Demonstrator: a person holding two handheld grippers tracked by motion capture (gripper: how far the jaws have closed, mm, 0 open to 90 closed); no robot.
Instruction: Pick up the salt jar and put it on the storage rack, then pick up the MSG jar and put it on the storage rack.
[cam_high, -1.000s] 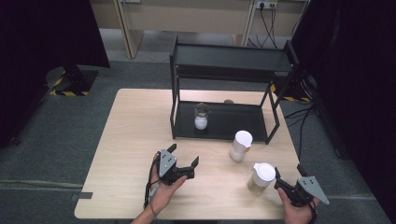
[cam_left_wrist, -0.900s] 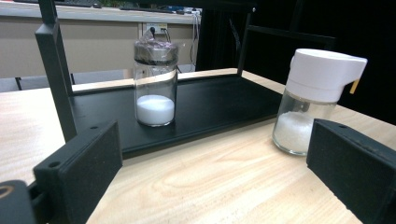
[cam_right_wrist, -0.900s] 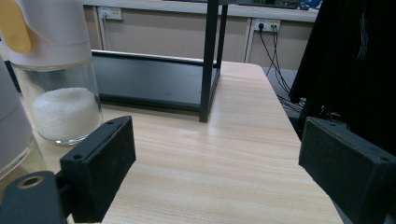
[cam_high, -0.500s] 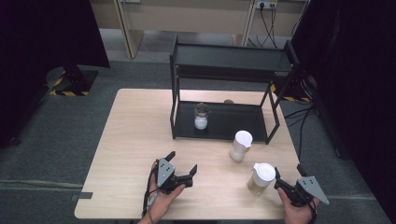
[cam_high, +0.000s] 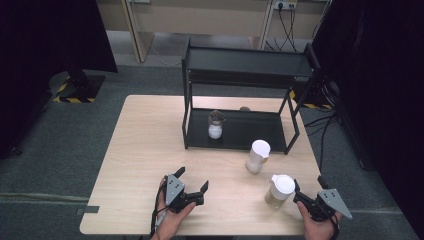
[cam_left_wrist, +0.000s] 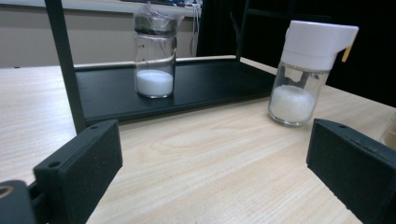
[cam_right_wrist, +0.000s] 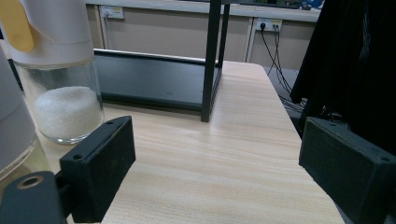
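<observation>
- Left gripper (cam_high: 192, 187): held low over the table (cam_high: 145, 145) near its front edge, jaws wide apart, nothing between them. In the left gripper view only bare wood lies in the gap.
- Right gripper (cam_high: 306, 199): at the front right corner of the table, jaws also spread wide, empty. The right gripper view shows bare tabletop between the jaws.
- Jar w/ amber liquid (cam_high: 279, 192): white lid, stands upright just left of the right gripper's jaw tips, very near; contact can't be told.
- Salt shaker (cam_high: 257, 156): white cap, glass body w/ white grains. Stands ahead of both grippers, fwd-right of the left one, fwd-left of the right one, clear of each. Sits on the table just in front of the rack.
- Rack (cam_high: 240, 100): black, two shelves, farther ahead of both grippers at the table's back.
- Glass jar (cam_high: 215, 124): white powder at bottom, crinkled film over the mouth; upright on the rack's lower shelf, straight ahead of the left gripper, well apart from it.
</observation>
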